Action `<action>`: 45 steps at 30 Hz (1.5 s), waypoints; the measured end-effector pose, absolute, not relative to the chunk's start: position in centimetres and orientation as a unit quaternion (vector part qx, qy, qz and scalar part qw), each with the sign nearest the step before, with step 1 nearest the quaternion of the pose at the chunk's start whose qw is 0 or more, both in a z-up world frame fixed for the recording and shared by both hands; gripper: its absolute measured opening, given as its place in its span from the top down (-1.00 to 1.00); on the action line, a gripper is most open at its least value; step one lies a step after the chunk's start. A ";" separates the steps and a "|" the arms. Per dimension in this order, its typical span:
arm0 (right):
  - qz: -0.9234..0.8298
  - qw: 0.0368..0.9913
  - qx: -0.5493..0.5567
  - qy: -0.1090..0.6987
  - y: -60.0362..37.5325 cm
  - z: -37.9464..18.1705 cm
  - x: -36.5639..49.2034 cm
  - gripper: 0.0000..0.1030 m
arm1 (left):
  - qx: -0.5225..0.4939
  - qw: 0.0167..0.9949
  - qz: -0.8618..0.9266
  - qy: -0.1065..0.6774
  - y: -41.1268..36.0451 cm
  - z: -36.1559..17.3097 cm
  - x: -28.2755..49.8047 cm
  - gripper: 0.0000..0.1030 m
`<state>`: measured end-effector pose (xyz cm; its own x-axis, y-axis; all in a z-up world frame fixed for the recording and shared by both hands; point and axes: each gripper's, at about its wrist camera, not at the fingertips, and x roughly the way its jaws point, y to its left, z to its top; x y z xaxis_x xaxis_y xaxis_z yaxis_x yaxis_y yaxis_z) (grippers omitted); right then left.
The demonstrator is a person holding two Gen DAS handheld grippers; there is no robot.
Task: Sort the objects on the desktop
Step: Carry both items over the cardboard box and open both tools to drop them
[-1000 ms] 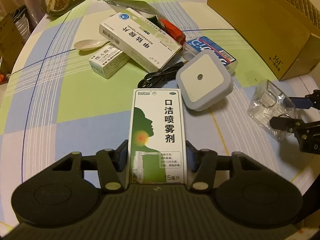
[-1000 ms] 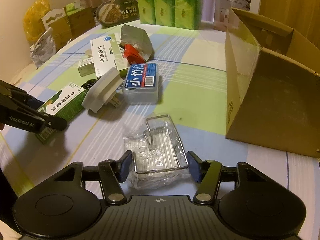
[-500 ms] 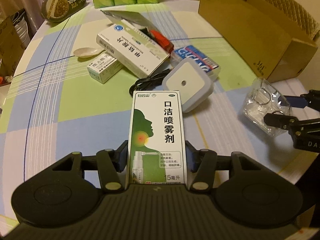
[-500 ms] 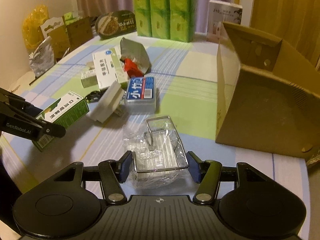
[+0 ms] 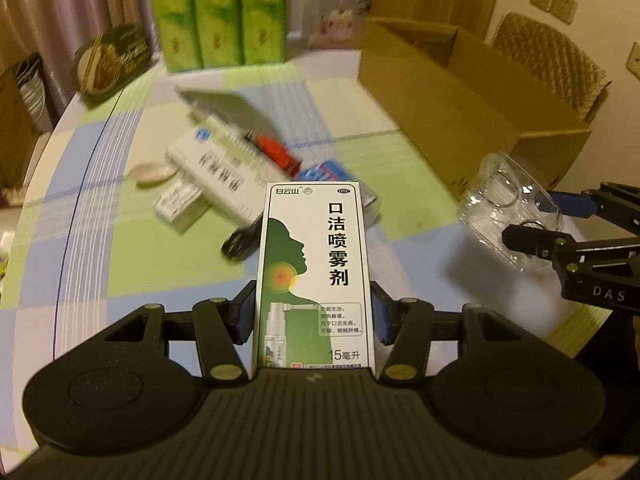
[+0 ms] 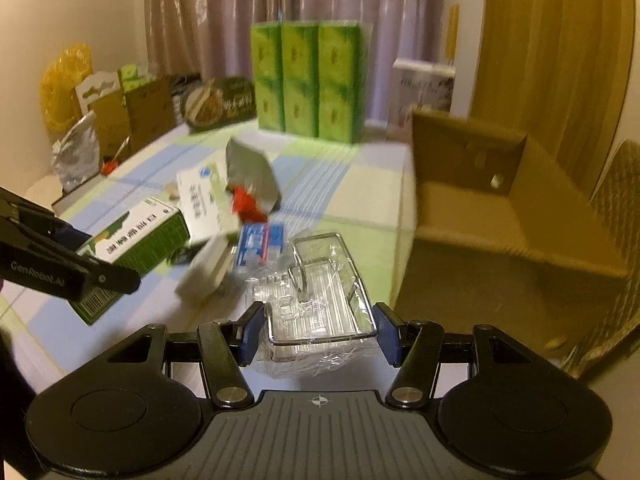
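Observation:
My left gripper is shut on a green and white mouth-spray box and holds it above the table; the box also shows in the right wrist view. My right gripper is shut on a wire rack wrapped in clear plastic, lifted off the table; the rack shows at the right of the left wrist view. An open cardboard box stands to the right, also seen in the left wrist view.
On the checked tablecloth lie a white medicine box, a smaller box, a spoon, a black cable, a red item, a blue pack and a white plug-in light. Green tissue packs stand at the back.
Both grippers have risen with their loads, lifting the spray box and the wire rack higher off the table; the views now tilt up toward the room and cardboard box.

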<state>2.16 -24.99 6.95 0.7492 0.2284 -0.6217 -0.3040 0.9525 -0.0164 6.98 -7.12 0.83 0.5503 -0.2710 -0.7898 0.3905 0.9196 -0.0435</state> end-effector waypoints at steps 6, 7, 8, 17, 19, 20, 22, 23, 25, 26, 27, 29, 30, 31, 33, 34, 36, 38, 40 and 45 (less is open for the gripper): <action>0.122 0.949 -0.062 0.282 -26.8 10.3 2.7 -0.07 | 0.074 0.884 -0.219 0.405 -10.8 3.7 7.9 0.02; 0.117 0.952 -0.063 0.276 -27.3 10.8 3.0 -0.07 | 0.075 0.885 -0.226 0.400 -11.6 4.1 8.1 0.02; 0.111 0.954 -0.064 0.272 -27.9 11.2 3.2 -0.07 | 0.076 0.885 -0.234 0.395 -12.4 4.5 8.3 0.02; 0.041 0.964 -0.067 0.255 -34.9 12.9 6.9 -0.07 | 0.071 0.881 -0.282 0.373 -19.6 6.3 11.4 0.02; 0.030 0.964 -0.061 0.256 -36.5 12.9 7.8 -0.07 | 0.072 0.879 -0.289 0.373 -21.0 6.3 12.0 0.02; 0.025 0.964 -0.059 0.257 -37.1 12.9 8.3 -0.07 | 0.072 0.878 -0.293 0.372 -21.8 6.3 12.5 0.02; 0.020 0.964 -0.054 0.259 -38.3 12.7 9.3 -0.07 | 0.071 0.876 -0.299 0.373 -23.2 6.3 13.1 0.02; 0.019 0.964 -0.051 0.262 -38.8 12.6 9.9 -0.07 | 0.071 0.875 -0.302 0.373 -23.9 6.2 13.6 0.02; 0.016 0.963 -0.048 0.265 -39.6 12.3 10.5 -0.07 | 0.064 0.872 -0.306 0.376 -25.1 6.0 14.4 0.02; 0.014 0.962 -0.048 0.267 -39.9 12.1 10.8 -0.07 | 0.060 0.871 -0.307 0.379 -25.7 5.9 15.0 0.02; 0.012 0.962 -0.047 0.269 -40.3 11.9 11.0 -0.07 | 0.057 0.870 -0.308 0.380 -26.2 5.8 15.4 0.02; 0.010 0.961 -0.045 0.273 -40.8 11.4 11.6 -0.07 | 0.055 0.869 -0.310 0.382 -27.3 5.5 16.3 0.02; 0.009 0.960 -0.043 0.275 -41.0 11.2 11.8 -0.07 | 0.055 0.869 -0.310 0.383 -27.7 5.4 16.4 0.02; 0.008 0.960 -0.042 0.278 -41.2 10.9 12.0 -0.07 | 0.056 0.869 -0.310 0.383 -28.1 5.2 16.7 0.02; 0.008 0.959 -0.039 0.282 -41.5 10.4 12.4 -0.07 | 0.059 0.868 -0.311 0.383 -28.9 4.8 17.2 0.02; 0.008 0.958 -0.037 0.284 -41.7 10.1 12.6 -0.07 | 0.061 0.867 -0.312 0.384 -29.3 4.6 17.4 0.02; 0.008 0.957 -0.034 0.288 -41.8 9.7 12.8 -0.07 | 0.064 0.864 -0.313 0.388 -29.9 4.1 17.8 0.02; 0.008 0.956 -0.032 0.291 -41.9 9.4 12.9 -0.07 | 0.068 0.863 -0.313 0.391 -30.2 3.6 18.0 0.02; 0.009 0.956 -0.030 0.293 -42.0 9.2 13.1 -0.07 | 0.070 0.863 -0.311 0.392 -30.3 3.3 18.2 0.02; 0.009 0.954 -0.030 0.297 -42.1 9.0 13.1 -0.07 | 0.067 0.865 -0.305 0.393 -30.1 3.0 18.6 0.00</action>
<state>13.14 -42.07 8.99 0.8234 -0.0005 -0.5675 -0.0348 0.9981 -0.0514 18.58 -30.14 3.01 0.5053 -0.4758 -0.7199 0.5804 0.8047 -0.1245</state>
